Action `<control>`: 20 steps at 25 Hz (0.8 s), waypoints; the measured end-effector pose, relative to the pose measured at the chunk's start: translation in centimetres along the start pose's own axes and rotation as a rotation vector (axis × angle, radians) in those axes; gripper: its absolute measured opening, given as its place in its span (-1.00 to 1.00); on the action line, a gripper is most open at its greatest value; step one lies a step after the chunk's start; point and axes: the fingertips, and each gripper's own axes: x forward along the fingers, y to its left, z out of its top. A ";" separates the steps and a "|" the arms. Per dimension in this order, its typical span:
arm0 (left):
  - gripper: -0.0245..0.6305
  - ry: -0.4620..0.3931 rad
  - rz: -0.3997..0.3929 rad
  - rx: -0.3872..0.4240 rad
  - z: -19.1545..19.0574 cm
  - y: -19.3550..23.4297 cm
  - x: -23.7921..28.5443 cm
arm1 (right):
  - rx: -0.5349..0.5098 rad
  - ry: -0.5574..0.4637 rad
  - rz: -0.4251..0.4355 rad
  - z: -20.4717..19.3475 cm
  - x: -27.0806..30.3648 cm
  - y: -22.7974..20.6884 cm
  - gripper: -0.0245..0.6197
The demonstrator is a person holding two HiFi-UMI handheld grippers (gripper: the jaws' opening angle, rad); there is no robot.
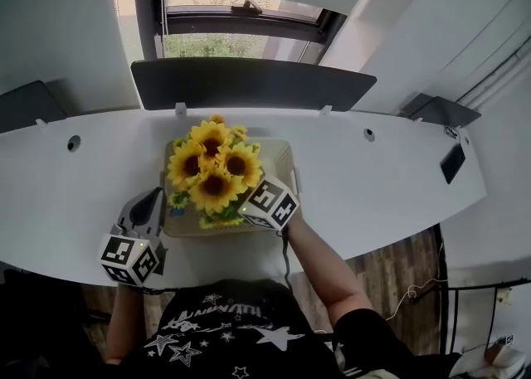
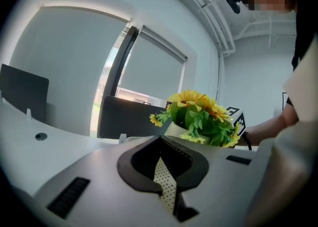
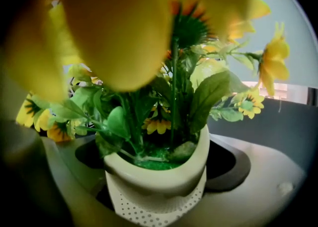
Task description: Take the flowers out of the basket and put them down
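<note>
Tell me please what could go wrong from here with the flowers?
1. The right gripper clamps the white pot near its rim, and the flowers above are wide; the pot may tilt or slip when lifted.
2. The left gripper, jaws together, is beside the basket and not holding it, so the basket may shift or rise with the pot.

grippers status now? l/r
Left gripper: shut, nothing between its jaws.
Right gripper: shut on the flower pot.
</note>
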 end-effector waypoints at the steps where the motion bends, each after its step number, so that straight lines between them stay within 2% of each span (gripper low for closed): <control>1: -0.90 -0.002 -0.018 -0.001 0.1 -0.2 0.1 | 0.003 -0.006 -0.014 0.2 -0.3 0.1 0.77; 9: -0.90 0.024 -0.099 0.024 1.8 -5.2 1.9 | 0.047 -0.073 -0.122 2.4 -6.6 -1.4 0.77; 13: -0.90 0.009 -0.137 0.027 0.5 -5.0 2.2 | 0.073 -0.088 -0.181 1.2 -6.7 -2.0 0.77; 16: -0.90 -0.001 -0.159 0.038 0.6 -4.7 2.4 | 0.054 -0.074 -0.211 1.0 -6.4 -2.2 0.77; 20: -0.90 -0.012 -0.156 0.047 1.2 -5.6 3.3 | 0.065 -0.086 -0.216 0.5 -7.6 -2.5 0.77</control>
